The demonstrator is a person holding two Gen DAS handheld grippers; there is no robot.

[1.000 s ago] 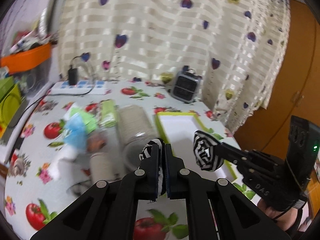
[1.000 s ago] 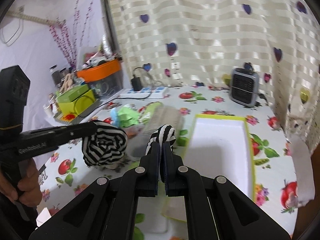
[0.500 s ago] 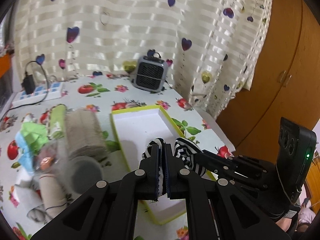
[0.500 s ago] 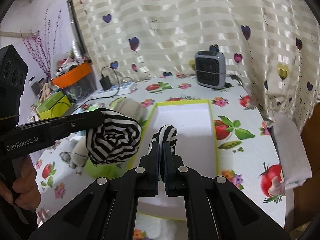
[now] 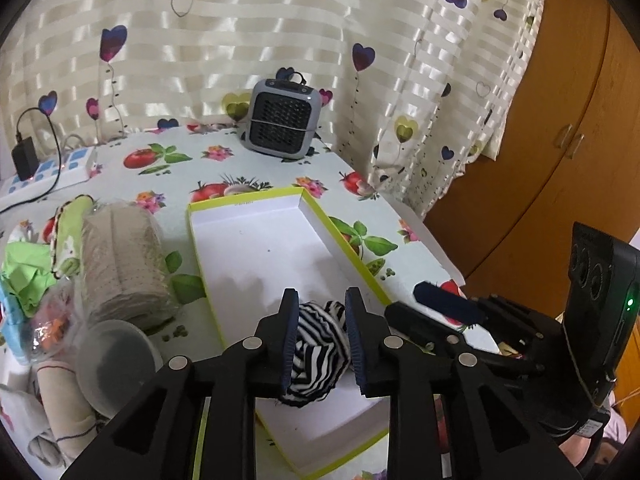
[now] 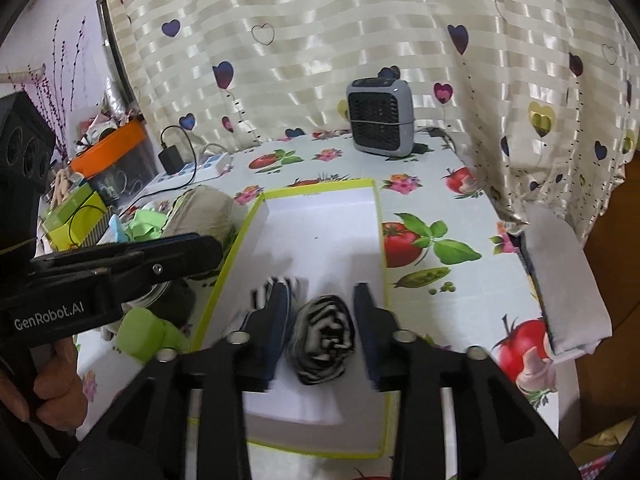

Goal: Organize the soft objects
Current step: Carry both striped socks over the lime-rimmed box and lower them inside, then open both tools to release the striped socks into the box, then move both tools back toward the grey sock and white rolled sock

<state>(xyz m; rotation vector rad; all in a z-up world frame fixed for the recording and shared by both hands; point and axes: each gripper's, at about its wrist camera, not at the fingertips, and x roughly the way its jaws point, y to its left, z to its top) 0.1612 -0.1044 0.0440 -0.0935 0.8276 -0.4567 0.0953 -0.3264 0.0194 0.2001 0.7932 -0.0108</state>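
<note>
Both hand-held grippers, left (image 5: 322, 336) and right (image 6: 322, 332), have swung over the white box (image 5: 256, 248), jaws opening around the striped roll (image 6: 324, 346) at lower centre; it could unroll once released.

The only wording that can be read is "GenRobot.AI", printed in pale letters on the side of the black plastic left gripper (image 6: 200, 246), low on its body at the near left of the right wrist view, just above the hand (image 6: 44, 384) that holds its handle. A line of small print sits on the far inner wall of the shallow white cardboard box with the lime-green rim (image 5: 244, 202), but it is too small to make out.
</note>
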